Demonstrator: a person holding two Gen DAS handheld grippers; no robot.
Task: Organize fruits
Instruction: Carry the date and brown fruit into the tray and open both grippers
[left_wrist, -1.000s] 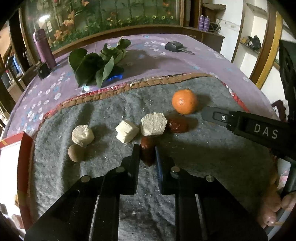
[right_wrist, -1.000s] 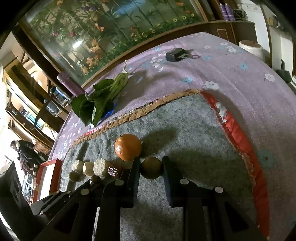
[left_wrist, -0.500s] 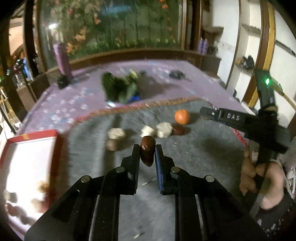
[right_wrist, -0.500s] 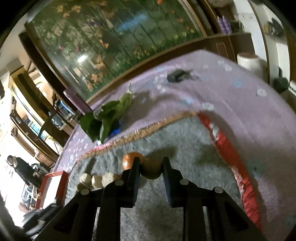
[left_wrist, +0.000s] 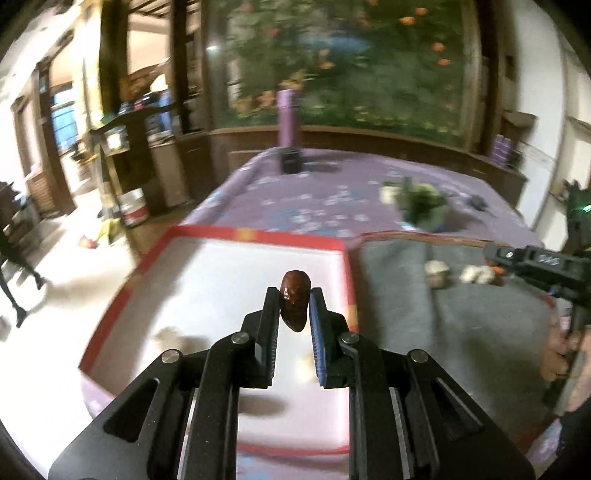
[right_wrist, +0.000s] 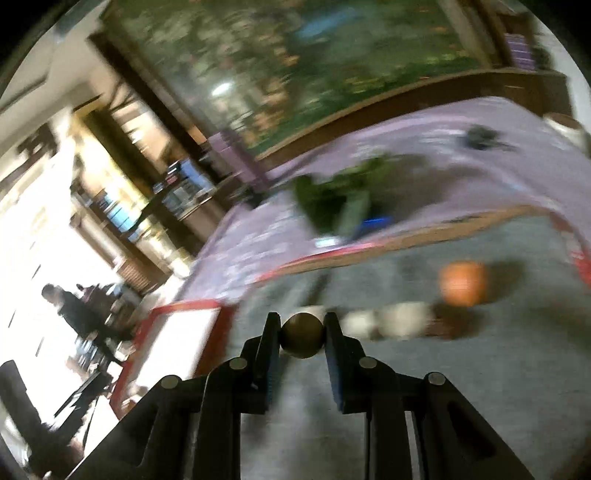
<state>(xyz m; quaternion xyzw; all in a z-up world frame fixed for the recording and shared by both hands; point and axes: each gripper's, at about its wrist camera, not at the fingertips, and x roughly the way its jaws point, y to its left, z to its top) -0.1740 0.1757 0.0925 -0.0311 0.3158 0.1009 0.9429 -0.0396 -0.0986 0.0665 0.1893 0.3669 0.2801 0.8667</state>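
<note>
The left gripper (left_wrist: 293, 308), holding a date (left_wrist: 293, 304), has swung over the tray (left_wrist: 255, 236); the right gripper (right_wrist: 302, 338) carries a longan (right_wrist: 302, 335) after it.

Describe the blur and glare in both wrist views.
Left wrist: the tray floor is washed out white, the background smeared, the date fairly sharp. Right wrist: heavy motion blur smears the orange and leaves; the round fruit stays clear.

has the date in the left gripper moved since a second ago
Yes. The date has been carried left off the grey mat and now hangs over the red-rimmed tray.
</note>
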